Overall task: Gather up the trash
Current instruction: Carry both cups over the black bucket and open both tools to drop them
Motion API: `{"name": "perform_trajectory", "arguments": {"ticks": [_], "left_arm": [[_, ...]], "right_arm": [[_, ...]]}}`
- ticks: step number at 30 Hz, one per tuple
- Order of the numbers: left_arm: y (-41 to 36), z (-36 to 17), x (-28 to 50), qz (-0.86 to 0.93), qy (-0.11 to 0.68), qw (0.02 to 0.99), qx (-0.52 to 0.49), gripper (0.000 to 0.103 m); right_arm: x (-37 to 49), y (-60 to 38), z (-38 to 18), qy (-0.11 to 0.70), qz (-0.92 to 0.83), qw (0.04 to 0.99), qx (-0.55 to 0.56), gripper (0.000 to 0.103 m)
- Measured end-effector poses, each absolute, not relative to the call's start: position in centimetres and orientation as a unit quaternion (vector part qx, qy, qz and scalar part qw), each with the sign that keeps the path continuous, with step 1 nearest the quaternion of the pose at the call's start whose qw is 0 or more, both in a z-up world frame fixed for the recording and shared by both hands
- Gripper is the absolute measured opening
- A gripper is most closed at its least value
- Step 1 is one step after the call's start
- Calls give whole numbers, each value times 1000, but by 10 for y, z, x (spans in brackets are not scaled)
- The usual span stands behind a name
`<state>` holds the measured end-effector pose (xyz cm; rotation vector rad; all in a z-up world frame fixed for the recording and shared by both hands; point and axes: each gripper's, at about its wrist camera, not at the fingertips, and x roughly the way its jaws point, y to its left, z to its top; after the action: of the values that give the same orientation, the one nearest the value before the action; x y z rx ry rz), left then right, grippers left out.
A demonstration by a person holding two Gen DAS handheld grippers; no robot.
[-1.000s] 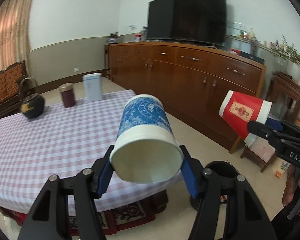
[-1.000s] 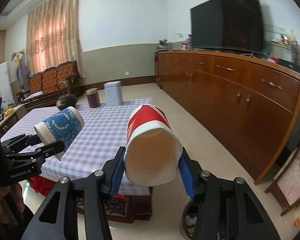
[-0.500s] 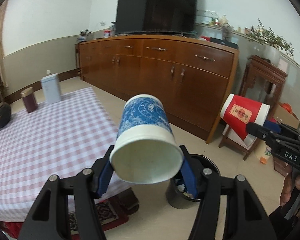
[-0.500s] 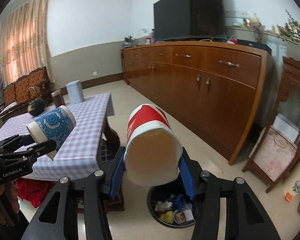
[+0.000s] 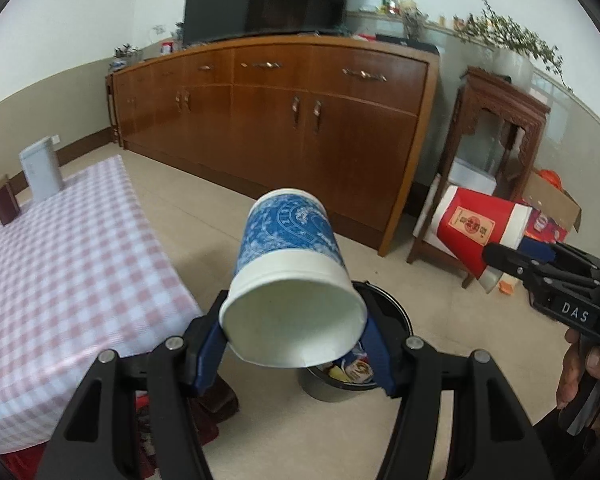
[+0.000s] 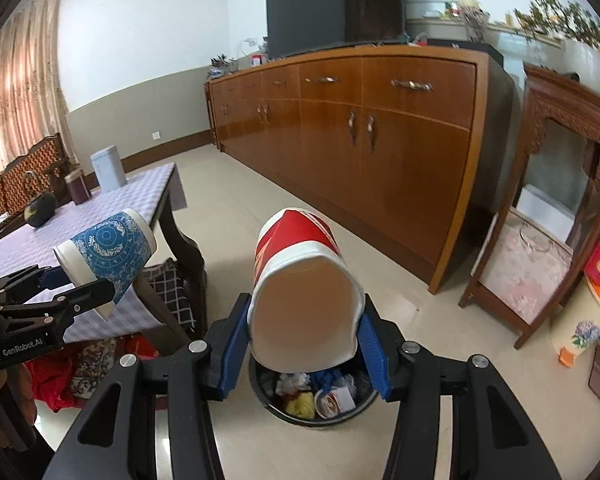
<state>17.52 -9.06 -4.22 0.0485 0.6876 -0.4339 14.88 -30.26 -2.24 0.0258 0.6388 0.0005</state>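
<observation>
My left gripper (image 5: 294, 354) is shut on a blue-patterned paper cup (image 5: 290, 264), held on its side with the open mouth toward the camera. It also shows in the right wrist view (image 6: 108, 252). My right gripper (image 6: 302, 356) is shut on a red and white paper cup (image 6: 300, 284), also on its side; it shows at the right of the left wrist view (image 5: 480, 228). A black trash bin (image 6: 320, 412) with wrappers inside stands on the floor just below and beyond both cups. In the left wrist view the bin (image 5: 396, 312) is mostly hidden behind the blue cup.
A table with a pink checked cloth (image 5: 60, 272) stands to the left, with a white tin (image 5: 40, 168) and a dark jar (image 5: 4, 200) on it. A long wooden sideboard (image 6: 360, 132) with a TV runs along the wall. A carved wooden stand (image 6: 548, 208) is at the right.
Both grippers have moved away from the table and down toward the floor, cups still held. The trash bin has come closer and now lies right under the cups.
</observation>
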Motion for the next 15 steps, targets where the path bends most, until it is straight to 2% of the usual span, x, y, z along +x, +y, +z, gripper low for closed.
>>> {"name": "perform_trajectory", "arguments": {"ticks": [15], "left_arm": [[-151,-105,195,-295,405,864,51,63]], "right_arm": [[157,-346,-94,380,8,925,-6,54]]}}
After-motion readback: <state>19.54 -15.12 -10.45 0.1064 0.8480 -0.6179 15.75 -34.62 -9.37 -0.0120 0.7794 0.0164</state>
